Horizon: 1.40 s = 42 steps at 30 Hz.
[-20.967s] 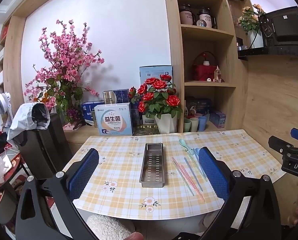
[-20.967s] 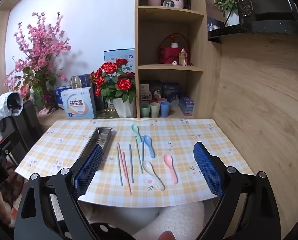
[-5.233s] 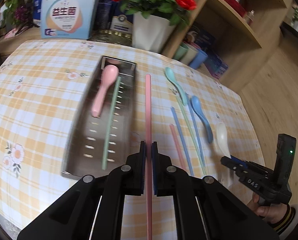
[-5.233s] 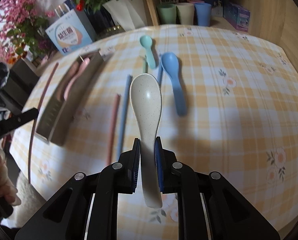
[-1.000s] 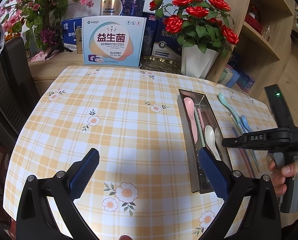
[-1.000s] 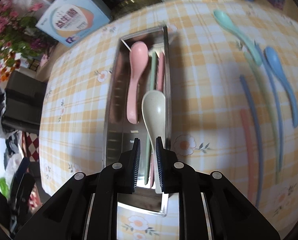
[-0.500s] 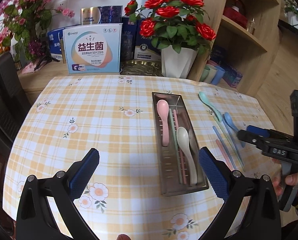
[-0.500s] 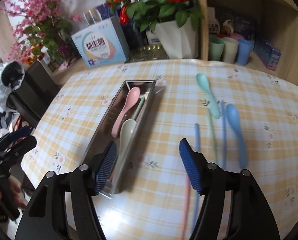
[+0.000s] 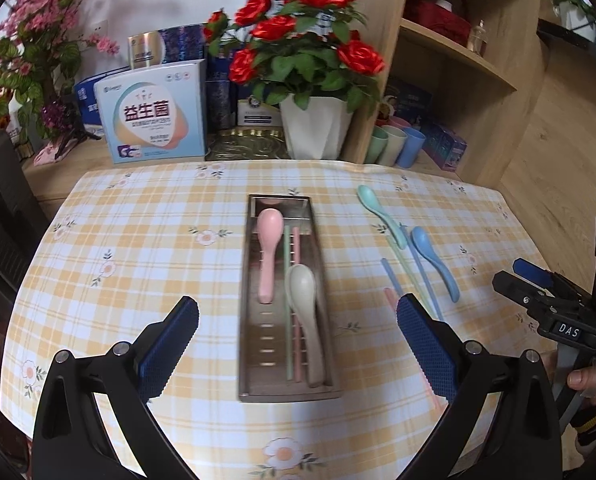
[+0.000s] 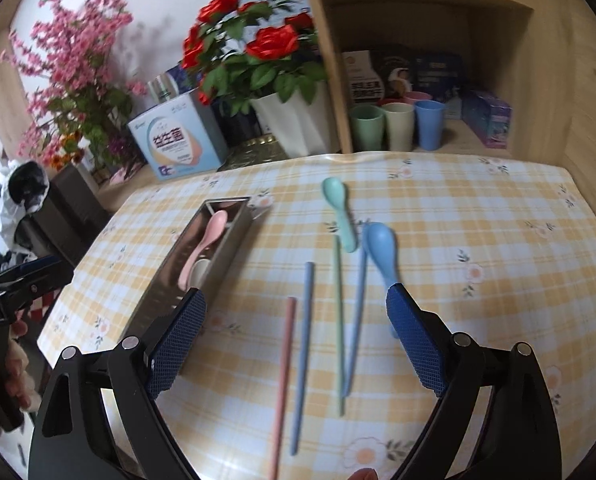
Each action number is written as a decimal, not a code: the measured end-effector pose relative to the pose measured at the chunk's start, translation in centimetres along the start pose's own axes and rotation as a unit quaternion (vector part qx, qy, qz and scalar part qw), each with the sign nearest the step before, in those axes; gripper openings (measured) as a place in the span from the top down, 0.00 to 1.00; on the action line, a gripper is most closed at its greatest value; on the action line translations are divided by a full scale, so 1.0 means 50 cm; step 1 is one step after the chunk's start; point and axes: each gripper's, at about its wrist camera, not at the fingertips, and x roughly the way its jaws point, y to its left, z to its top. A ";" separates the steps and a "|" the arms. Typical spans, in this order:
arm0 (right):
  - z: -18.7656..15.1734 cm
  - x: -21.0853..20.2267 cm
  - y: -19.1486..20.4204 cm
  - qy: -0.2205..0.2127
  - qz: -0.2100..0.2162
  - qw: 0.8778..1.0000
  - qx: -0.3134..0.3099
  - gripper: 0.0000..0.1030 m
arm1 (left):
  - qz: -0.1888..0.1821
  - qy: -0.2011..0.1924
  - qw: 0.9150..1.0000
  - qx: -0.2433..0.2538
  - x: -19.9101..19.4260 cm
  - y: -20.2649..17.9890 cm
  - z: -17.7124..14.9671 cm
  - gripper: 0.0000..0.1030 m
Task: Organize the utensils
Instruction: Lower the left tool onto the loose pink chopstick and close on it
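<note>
A: L wrist view. Left hand-held gripper (image 9: 298,328) wide open, nothing btwn pads, hanging over near end of steel tray (image 9: 250,304). Tray lies mid tabletop (image 9: 146,248), long axis near-to-far. In tray: pink spoon (image 9: 268,254) on left, bowl at far end; beige spoon (image 9: 305,312) on right, nearer; green chopstick (image 9: 288,300) and pink chopstick (image 9: 296,320) side by side, partly under the beige spoon.

B: Outside the tray?

A: To its right, on the cloth: mint spoon (image 9: 379,214) farthest, blue spoon (image 9: 433,260) nearer and to its right, thin sticks btwn them and the tray. Right hand-held gripper (image 9: 537,292) at right edge, a hand (image 9: 589,380) on its grip.

B: R wrist view?

A: Right hand-held gripper (image 10: 296,332) jaws opening, almost full spread, nothing btwn pads. Below it on tabletop (image 10: 477,220): pink chopstick (image 10: 284,368), blue chopstick (image 10: 302,344), green chopstick (image 10: 339,320), second blue chopstick (image 10: 355,320), roughly parallel. Mint spoon (image 10: 339,212) and blue spoon (image 10: 381,252) just beyond. Tray (image 10: 202,264) at left, pink spoon (image 10: 204,240) inside. Frame blurred.
</note>
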 end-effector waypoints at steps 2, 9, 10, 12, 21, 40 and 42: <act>-0.001 -0.007 -0.020 -0.006 -0.005 1.000 0.004 0.14 | -0.002 0.003 1.000 0.004 0.007 -0.020 0.001 0.06; -0.003 -0.025 -0.072 -0.022 -0.011 1.000 0.010 0.14 | 0.004 0.008 1.000 0.006 0.031 -0.085 0.001 0.06; -0.002 -0.029 -0.080 -0.026 -0.012 1.000 0.010 0.14 | 0.005 0.009 1.000 0.006 0.036 -0.097 0.001 0.06; 0.001 -0.037 -0.094 -0.034 -0.014 0.999 0.010 0.14 | 0.006 0.011 1.000 0.006 0.041 -0.112 0.001 0.06; 0.000 -0.050 -0.160 -0.049 -0.023 0.998 0.018 0.14 | 0.002 0.058 0.998 0.003 0.127 -0.194 -0.025 0.14; -0.055 -0.006 -0.252 -0.009 -0.033 0.998 0.049 0.14 | -0.018 0.185 0.982 -0.001 0.308 -0.257 -0.140 0.76; -0.058 -0.003 -0.257 -0.006 -0.033 0.998 0.052 0.14 | -0.011 0.182 0.983 0.005 0.308 -0.260 -0.140 0.79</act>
